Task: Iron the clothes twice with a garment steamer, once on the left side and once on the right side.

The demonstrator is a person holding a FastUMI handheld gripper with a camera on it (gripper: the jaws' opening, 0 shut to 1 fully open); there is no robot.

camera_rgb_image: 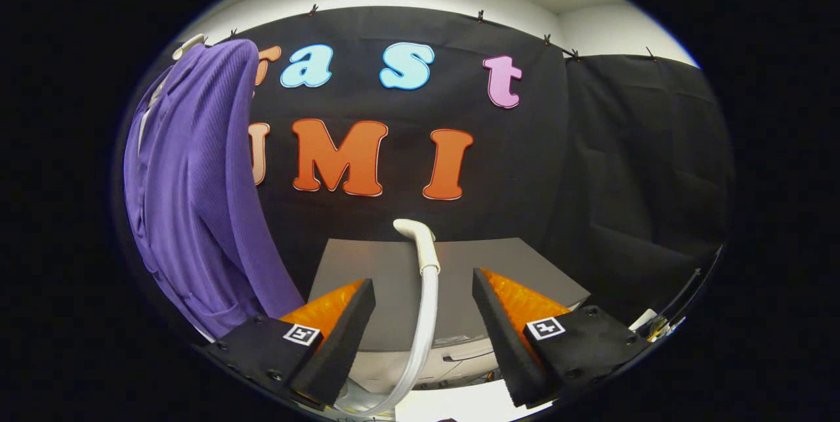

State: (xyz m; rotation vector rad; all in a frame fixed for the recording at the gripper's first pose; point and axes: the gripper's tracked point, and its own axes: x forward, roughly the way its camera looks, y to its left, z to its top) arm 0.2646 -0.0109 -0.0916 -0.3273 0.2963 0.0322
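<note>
A purple ribbed garment (197,192) hangs on a white hanger (187,46) against the black booth wall, to the left of and beyond my left finger. The white steamer head (420,241) stands upright just ahead of my fingers, on the line between them, and its pale hose (423,330) runs down through the gap. My gripper (423,291) is open, its orange-and-black fingers (341,323) wide apart on either side of the hose without touching it.
A grey flat-topped unit (525,271) sits behind the steamer head, with a white base part (453,356) below it. Cables and small items (659,325) lie by the right finger. The black cloth wall closes the back and right.
</note>
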